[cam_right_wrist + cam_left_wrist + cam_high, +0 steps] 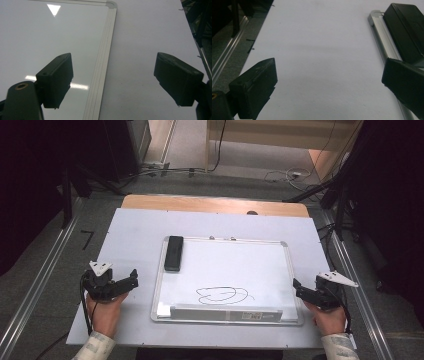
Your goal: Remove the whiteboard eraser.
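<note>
Eraser (pixel 174 253) is lying on the whiteboard (pixel 260 265), in that board's upper left corner, left of centre in the high view. Its long axis is running up and down the frame, parallel to the board's left rim. A black scribble (pixel 222 295) is sitting low on the board, just above the pen tray (pixel 225 312) along the bottom edge.

Left gripper (pixel 134 279) is hovering at the lower left of the frame, off the board's left rim, jaws spread wide with nothing between them. In the left gripper view the eraser (pixel 404 30) is showing at the upper right, ahead and to the side of the gripper (pixel 329 77).

Right gripper (pixel 296 287) is waiting at the lower right, just off the board's right rim, jaws likewise spread and empty; in the right gripper view its jaws are straddling the rim (pixel 105 62).

Judgement: the left hand is clearly the nearer one. Eraser is lying up-frame and slightly right of it, so a forward reach with the jaws closing across the short width looks like the natural pick.

Surface: pale sheet (pixel 135 230) over a wooden table (pixel 200 202). Room: grey floor, cables and dark stands around.
</note>
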Demonstrator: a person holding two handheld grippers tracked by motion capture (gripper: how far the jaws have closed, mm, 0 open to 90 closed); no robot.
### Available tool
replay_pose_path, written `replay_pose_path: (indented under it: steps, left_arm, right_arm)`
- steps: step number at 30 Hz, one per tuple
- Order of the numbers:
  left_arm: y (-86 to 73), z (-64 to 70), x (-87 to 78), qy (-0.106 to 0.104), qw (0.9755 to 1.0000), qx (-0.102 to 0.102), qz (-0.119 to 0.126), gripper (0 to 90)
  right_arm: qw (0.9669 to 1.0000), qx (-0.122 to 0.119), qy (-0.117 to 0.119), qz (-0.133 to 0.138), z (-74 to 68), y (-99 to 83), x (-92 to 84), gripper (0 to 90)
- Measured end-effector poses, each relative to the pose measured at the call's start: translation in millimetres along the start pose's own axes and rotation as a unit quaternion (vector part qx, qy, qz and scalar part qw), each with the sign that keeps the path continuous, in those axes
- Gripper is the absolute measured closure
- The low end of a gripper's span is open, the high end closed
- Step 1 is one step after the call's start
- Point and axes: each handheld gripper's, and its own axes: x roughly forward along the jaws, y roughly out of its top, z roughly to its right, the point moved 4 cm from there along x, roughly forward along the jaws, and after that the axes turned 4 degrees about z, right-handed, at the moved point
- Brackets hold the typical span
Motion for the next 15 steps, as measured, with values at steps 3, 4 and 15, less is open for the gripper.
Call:
replay_pose_path:
  steps: [3,4,15]
  left_arm:
    - [0.9,2.0,0.6,-0.003,1.0,-0.005,0.003,1.5]
    - [1.3,4.9,1.9,-0.01,0.9999,-0.001,-0.001,1.5]
    - [13.4,30.1,12.7,-0.029,0.9995,0.013,0.006,2.4]
  right_arm:
    - [1.0,0.0,0.002,-0.001,-0.8,0.1,0.5,14.4]
    - [1.0,-0.001,0.001,-0.001,-0.9,0.2,0.7,14.4]
    - [1.0,-0.003,-0.001,-0.003,-1.9,0.2,1.9,14.4]
